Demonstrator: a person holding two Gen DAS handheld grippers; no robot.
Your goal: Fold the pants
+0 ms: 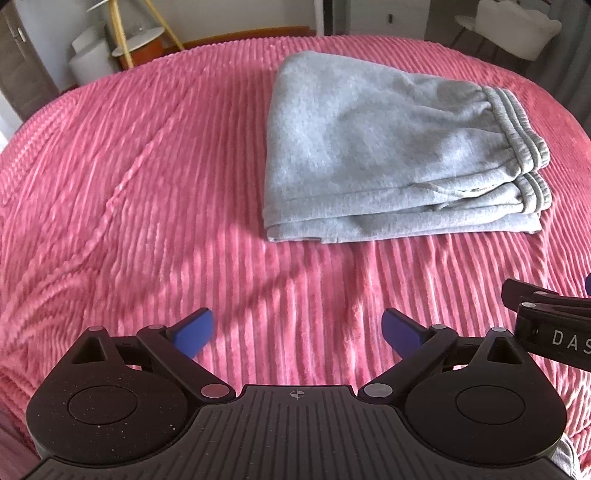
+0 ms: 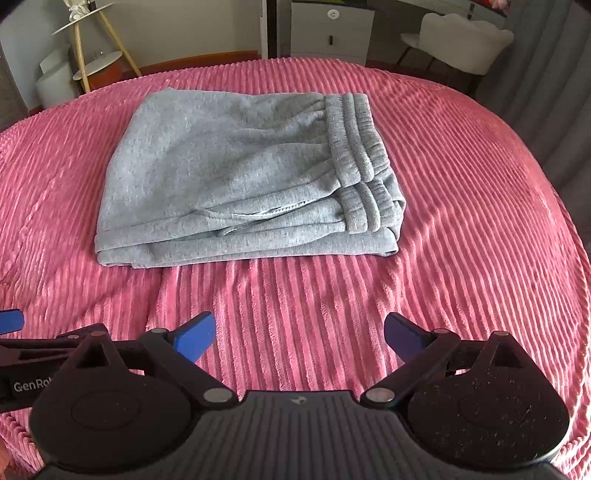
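Observation:
The grey sweatpants (image 1: 373, 147) lie folded in a compact stack on the pink ribbed bedspread (image 1: 147, 184), with the elastic waistband at the right end. They also show in the right wrist view (image 2: 236, 173), waistband to the right. My left gripper (image 1: 297, 332) is open and empty, held over the bedspread well short of the pants. My right gripper (image 2: 299, 334) is open and empty, also in front of the pants. Each gripper's side shows at the edge of the other's view.
Beyond the bed's far edge stand a yellow-legged side table (image 2: 92, 48), white round containers (image 1: 88, 55), a white cabinet (image 2: 332, 29) and a white chair (image 2: 461, 37). A grey curtain (image 2: 546, 74) hangs at the right.

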